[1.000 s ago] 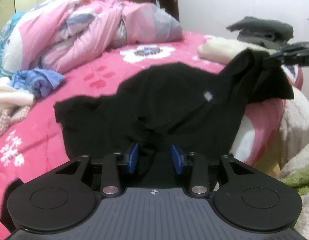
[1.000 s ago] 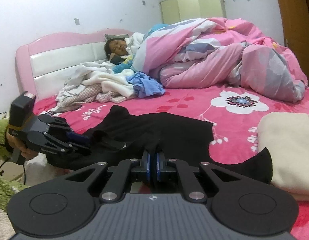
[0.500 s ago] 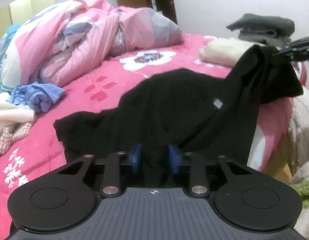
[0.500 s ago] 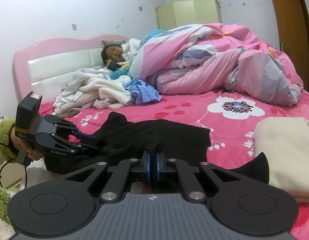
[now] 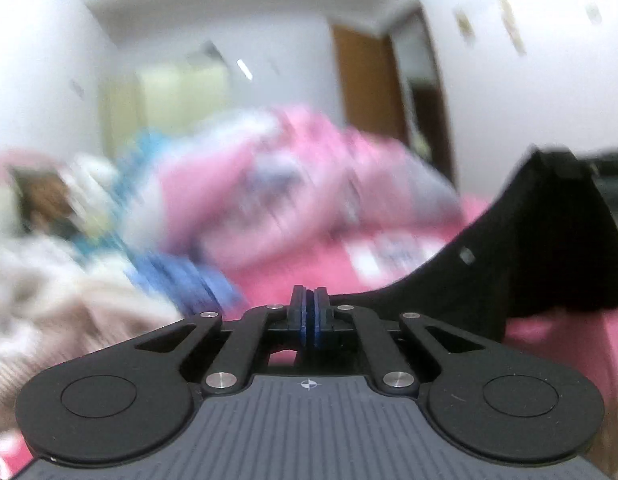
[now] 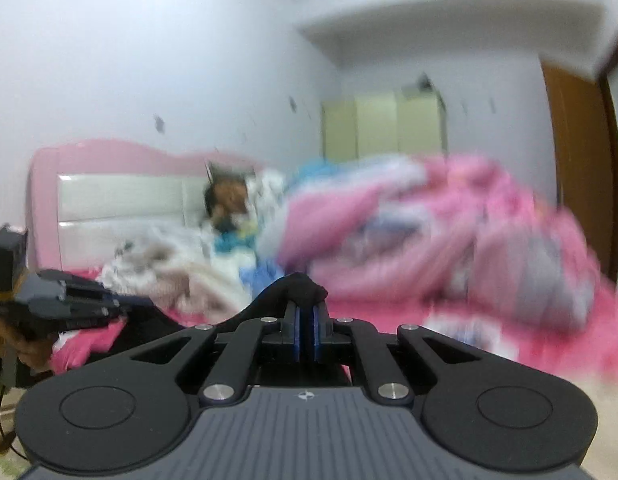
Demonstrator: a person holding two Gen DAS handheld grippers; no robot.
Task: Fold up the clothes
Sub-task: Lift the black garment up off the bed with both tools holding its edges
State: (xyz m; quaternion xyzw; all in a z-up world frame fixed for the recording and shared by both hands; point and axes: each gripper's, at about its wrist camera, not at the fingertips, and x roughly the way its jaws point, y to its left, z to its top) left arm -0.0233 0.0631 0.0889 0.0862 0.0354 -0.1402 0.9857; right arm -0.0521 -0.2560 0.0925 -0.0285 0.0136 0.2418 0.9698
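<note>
Lift step: left gripper (image 5: 309,312) & right gripper (image 6: 305,330) each pinching black garment (image 5: 549,248) above bed (image 6: 389,310). Next: raise clear, spread flat.

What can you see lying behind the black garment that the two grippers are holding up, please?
Behind the black garment lies a crumpled pink quilt on the pink bed, with a pile of pale clothes to its left. The bed directly beneath the cloth is covered.

Both grippers point level over the bed (image 6: 549,344): left gripper (image 5: 309,312) pinched closed, right gripper (image 6: 305,332) clamped too, each gripping black cloth.
</note>
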